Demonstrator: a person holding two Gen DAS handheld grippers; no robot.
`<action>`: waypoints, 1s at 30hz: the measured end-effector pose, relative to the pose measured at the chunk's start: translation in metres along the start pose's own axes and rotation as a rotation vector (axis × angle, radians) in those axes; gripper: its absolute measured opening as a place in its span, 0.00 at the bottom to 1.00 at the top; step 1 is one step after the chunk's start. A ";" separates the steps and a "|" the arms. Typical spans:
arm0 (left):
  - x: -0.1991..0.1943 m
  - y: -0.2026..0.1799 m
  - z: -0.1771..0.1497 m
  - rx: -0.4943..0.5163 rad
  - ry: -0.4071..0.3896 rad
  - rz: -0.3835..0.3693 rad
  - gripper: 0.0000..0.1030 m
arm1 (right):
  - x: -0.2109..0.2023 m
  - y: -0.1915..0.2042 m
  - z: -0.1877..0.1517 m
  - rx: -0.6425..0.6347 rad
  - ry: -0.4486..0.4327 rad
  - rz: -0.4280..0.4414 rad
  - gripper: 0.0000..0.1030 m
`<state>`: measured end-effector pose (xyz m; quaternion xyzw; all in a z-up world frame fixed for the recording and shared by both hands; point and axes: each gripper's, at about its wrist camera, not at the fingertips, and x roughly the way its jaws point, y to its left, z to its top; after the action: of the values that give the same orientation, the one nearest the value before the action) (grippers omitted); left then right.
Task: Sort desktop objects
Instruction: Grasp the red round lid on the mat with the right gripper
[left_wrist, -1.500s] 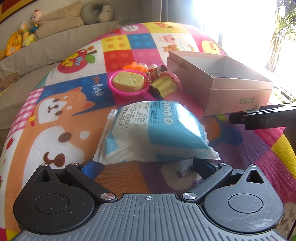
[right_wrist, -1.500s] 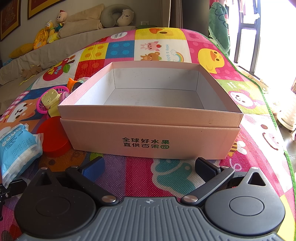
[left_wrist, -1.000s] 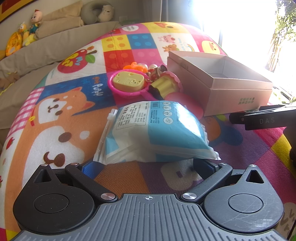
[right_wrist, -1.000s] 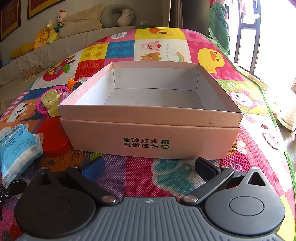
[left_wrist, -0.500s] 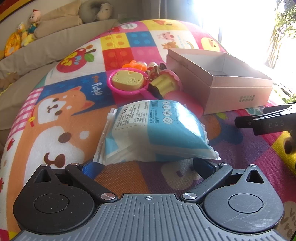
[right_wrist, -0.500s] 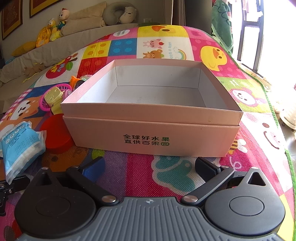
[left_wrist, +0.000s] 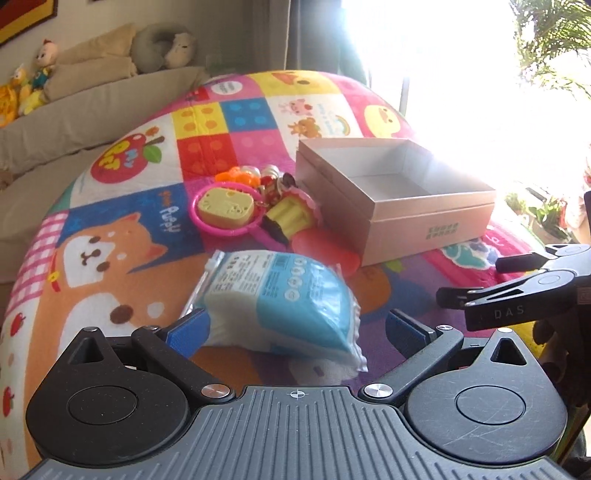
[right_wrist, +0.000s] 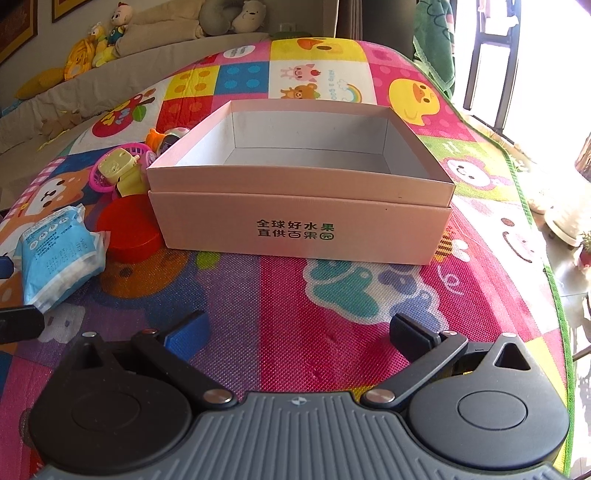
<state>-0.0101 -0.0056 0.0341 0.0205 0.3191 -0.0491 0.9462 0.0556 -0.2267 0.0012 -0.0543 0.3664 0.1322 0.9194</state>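
left gripper (left_wrist: 295, 328) spread wide around the blue tissue pack (left_wrist: 280, 299) at frame centre, ready to clamp. right gripper (right_wrist: 297, 334) also apart, holding nothing. empty pink box (right_wrist: 306, 184) waiting at upper middle, probably to receive it.

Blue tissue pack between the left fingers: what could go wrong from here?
The left gripper is open around the blue tissue pack, which sits off-centre toward one finger; closing may pinch only the soft wrapper, which could slip. The red round lid lies between pack and pink box, so a low carry might snag it.
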 end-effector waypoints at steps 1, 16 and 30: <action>0.004 0.000 0.002 0.016 0.002 0.022 1.00 | 0.000 0.000 0.000 0.001 -0.001 0.002 1.00; 0.008 0.046 -0.002 0.029 0.021 0.212 1.00 | 0.013 0.047 0.037 0.088 -0.014 0.216 1.00; 0.001 0.043 -0.020 -0.013 0.061 0.114 1.00 | 0.035 0.094 0.060 0.158 0.048 0.245 0.63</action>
<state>-0.0164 0.0386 0.0176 0.0343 0.3464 0.0077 0.9374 0.0931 -0.1172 0.0202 0.0601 0.4016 0.2127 0.8887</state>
